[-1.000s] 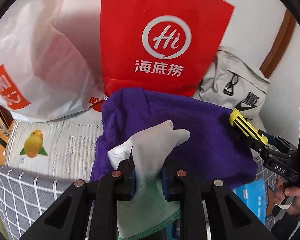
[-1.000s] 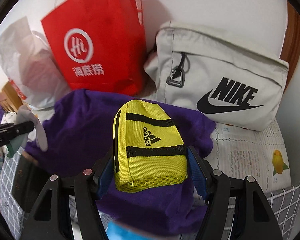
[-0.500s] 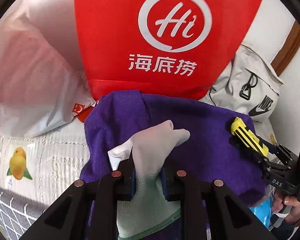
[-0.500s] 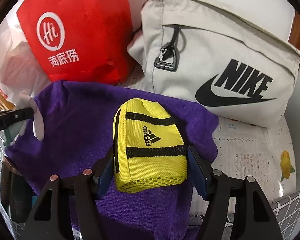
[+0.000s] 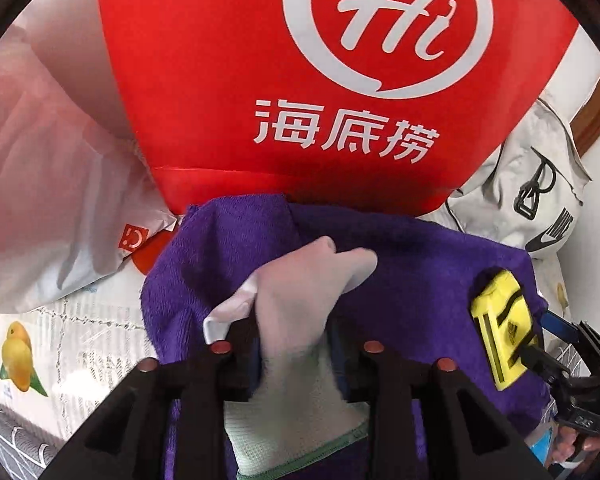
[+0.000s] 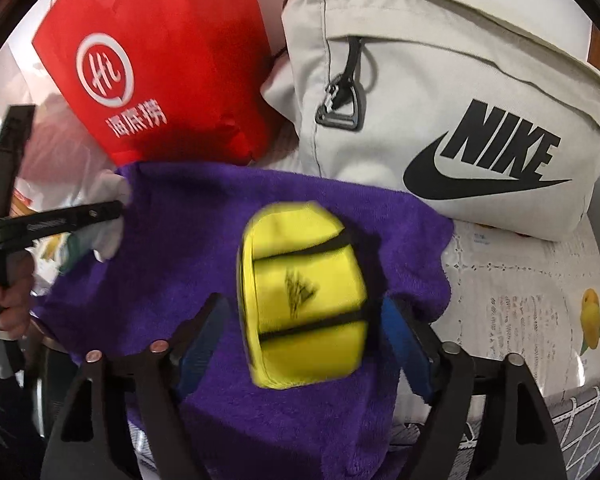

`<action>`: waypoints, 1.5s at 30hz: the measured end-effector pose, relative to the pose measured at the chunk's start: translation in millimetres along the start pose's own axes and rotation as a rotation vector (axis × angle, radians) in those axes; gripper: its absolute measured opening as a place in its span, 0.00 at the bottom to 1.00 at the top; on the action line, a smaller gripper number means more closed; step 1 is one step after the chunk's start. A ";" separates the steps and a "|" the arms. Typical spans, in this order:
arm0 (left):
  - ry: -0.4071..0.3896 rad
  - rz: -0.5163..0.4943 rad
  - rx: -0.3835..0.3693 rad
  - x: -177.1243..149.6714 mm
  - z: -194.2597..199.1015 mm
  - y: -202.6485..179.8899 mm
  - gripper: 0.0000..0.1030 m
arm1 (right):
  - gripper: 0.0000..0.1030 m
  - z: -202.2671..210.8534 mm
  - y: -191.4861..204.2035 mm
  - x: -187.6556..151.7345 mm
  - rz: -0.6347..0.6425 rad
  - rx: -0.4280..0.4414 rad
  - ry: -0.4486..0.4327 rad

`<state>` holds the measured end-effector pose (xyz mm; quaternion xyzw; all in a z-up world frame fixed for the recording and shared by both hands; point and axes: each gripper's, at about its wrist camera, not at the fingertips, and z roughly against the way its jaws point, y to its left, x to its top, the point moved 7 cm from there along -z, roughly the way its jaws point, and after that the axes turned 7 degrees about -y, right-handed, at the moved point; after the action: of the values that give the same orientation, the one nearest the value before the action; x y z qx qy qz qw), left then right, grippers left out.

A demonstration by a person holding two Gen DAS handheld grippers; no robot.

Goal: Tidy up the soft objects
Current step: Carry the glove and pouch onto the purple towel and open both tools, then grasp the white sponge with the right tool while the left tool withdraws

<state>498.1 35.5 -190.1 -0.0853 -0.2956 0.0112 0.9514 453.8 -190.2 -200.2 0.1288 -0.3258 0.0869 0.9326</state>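
Left wrist view: the left gripper [image 5: 296,344] sits at bottom centre, its jaws having just been opening, with a pale glove [image 5: 300,300] between them. A gap shows on the right side of the glove; whether the left pad still presses it I cannot tell. The glove's grey fingers point up over a purple towel [image 5: 420,280] that fills the middle of the frame. Above the towel stands a red bag [image 5: 228,80] with a white "Hi" logo, and a white plastic bag [image 5: 52,200] slumps at the left. A grey Nike bag [image 5: 540,200] shows at the right edge. At lower left lies a white cloth printed with fruit [image 5: 80,340]. At lower right the yellow pouch [image 5: 500,328] lies on the towel, by the right gripper [image 5: 536,344].

Right wrist view: the right gripper [image 6: 300,344] is at bottom centre, its jaws wide and just having been opening. The yellow pouch [image 6: 304,292], blurred, sits between the blue pads [image 6: 204,344], with gaps on both sides, over the purple towel [image 6: 180,248]. The grey Nike bag [image 6: 440,92] leans at upper right, the red bag [image 6: 160,60] at upper left. At the left edge a hand [image 6: 4,296] holds the left gripper [image 6: 116,212], with the glove [image 6: 108,236] hanging at its tip.
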 end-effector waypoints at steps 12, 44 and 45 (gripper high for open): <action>-0.054 0.004 0.018 14.1 13.4 -2.6 0.72 | 0.84 25.0 6.8 5.4 -0.006 0.000 -0.045; -0.146 0.041 0.041 -142.0 186.5 40.2 0.72 | 0.84 115.3 129.0 -130.7 0.141 0.104 -0.002; -0.148 0.044 0.034 -147.7 187.8 41.6 0.72 | 0.84 113.8 134.1 -133.8 0.150 0.103 0.003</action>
<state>271.5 95.1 -127.6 -0.0744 -0.3628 0.0434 0.9279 250.9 -106.8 -174.0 0.1516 -0.3283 0.1736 0.9160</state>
